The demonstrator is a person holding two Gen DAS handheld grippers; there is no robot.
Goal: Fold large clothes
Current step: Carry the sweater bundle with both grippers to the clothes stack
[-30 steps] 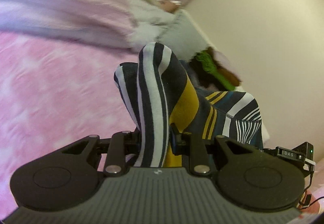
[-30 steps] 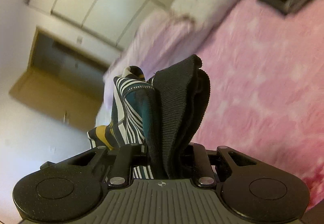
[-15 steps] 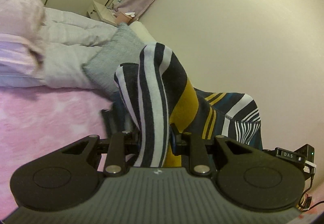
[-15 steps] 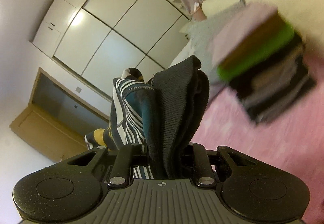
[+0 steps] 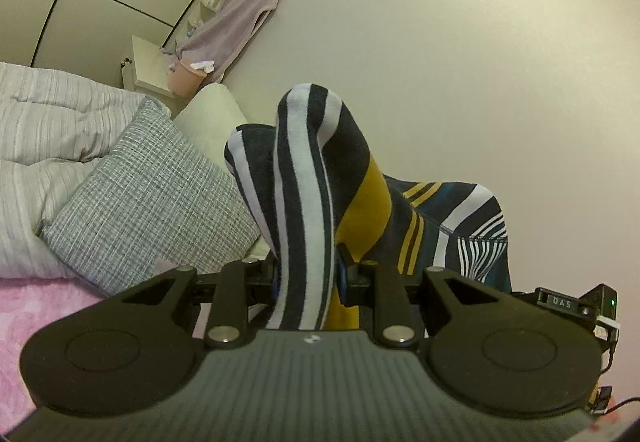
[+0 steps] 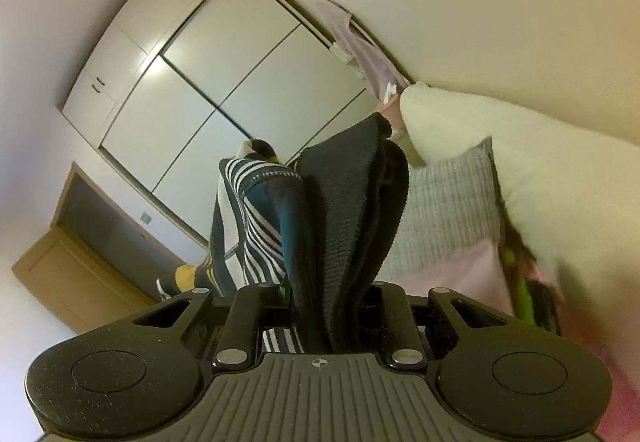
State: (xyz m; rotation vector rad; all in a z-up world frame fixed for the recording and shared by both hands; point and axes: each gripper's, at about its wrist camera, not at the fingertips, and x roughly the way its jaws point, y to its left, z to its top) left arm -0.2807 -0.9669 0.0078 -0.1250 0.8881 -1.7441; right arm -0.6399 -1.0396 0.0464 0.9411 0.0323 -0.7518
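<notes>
Left tool (image 5: pixel 308 276): clenched on a bunched fold of the striped garment (image 5: pixel 308 178), navy, white and mustard bands standing up between its fingers.
Right tool (image 6: pixel 326 296): clenched on the same garment's dark ribbed edge (image 6: pixel 352 210), with striped fabric pinched in beside it.
Garment position: held up in the air between the two tools, above the bed; the rest hangs out of view below.
Bed: pink bedspread (image 5: pixel 44 306) low in frame, grey pillow (image 5: pixel 148 198) and white duvet (image 5: pixel 52 130) at the head, a stack of folded clothes (image 6: pixel 532 282) blurred at the right.
Risk, slip: each grip is on a thick wad, not a flat edge; layers could slide out unevenly if the cloth is pulled taut.
Risk, crooked fold: corners are not visible, so laying down from here may leave a skewed or creased panel.
Risk, collision: lowering near the pillow or the stack could drag or topple them.
Risk, hidden hem: the hanging part may land bunched.
</notes>
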